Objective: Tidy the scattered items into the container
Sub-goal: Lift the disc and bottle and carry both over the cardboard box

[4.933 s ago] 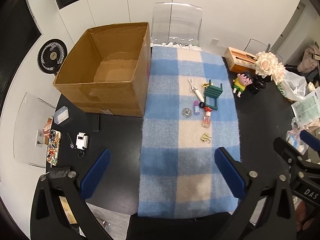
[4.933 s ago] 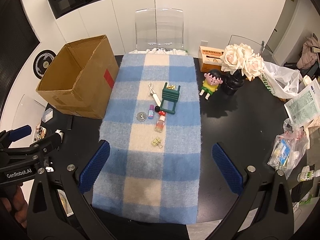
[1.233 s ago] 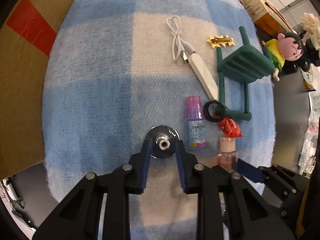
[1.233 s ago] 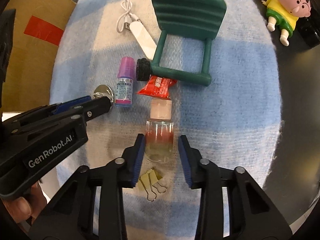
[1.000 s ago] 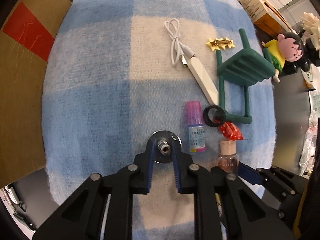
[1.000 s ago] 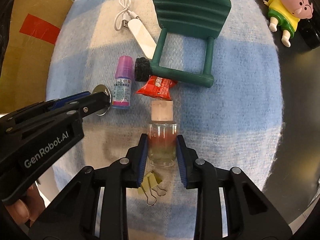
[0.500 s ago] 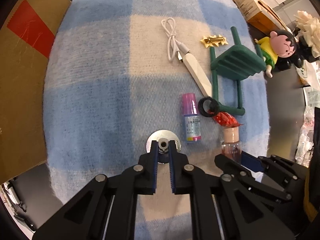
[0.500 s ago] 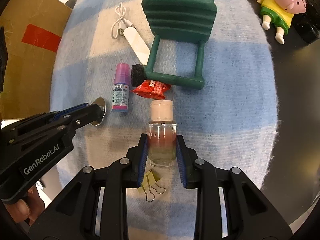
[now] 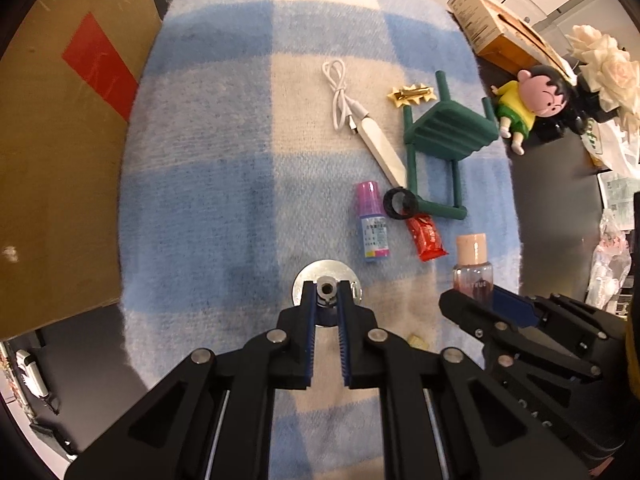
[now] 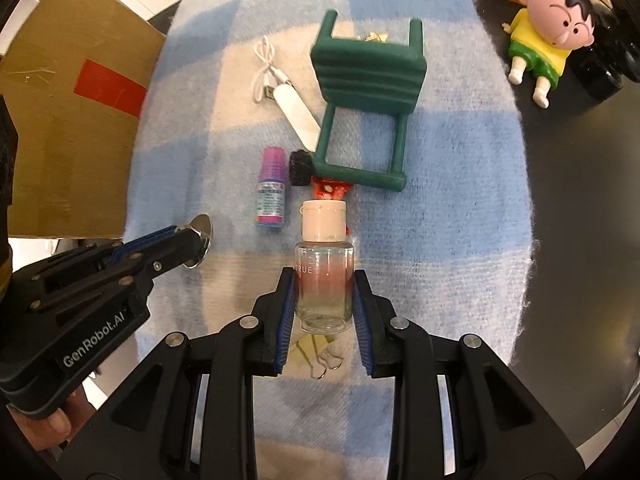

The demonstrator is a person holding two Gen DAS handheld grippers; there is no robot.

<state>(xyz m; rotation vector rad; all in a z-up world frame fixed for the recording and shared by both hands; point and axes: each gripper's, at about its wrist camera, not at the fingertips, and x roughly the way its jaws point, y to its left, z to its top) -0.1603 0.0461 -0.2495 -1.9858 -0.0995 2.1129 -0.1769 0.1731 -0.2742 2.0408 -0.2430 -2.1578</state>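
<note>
Both claws have closed in the last second: the left claw [image 9: 326, 292] now pinches the hub of the metal disc [image 9: 325, 276], the right claw [image 10: 323, 280] grips the small bottle [image 10: 323, 276] marked "TRUE" — both seemingly lifted off the blanket [image 9: 208, 184]. The cardboard box [image 9: 60, 160] waits off to their left. "GenRobot.AI" reads on the left claw.

Black gripper [image 10: 324, 284], blue ribbed pads [image 10: 285, 320], silver screws

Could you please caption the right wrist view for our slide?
Right gripper shut on clear bottle above checked blanket.
</note>
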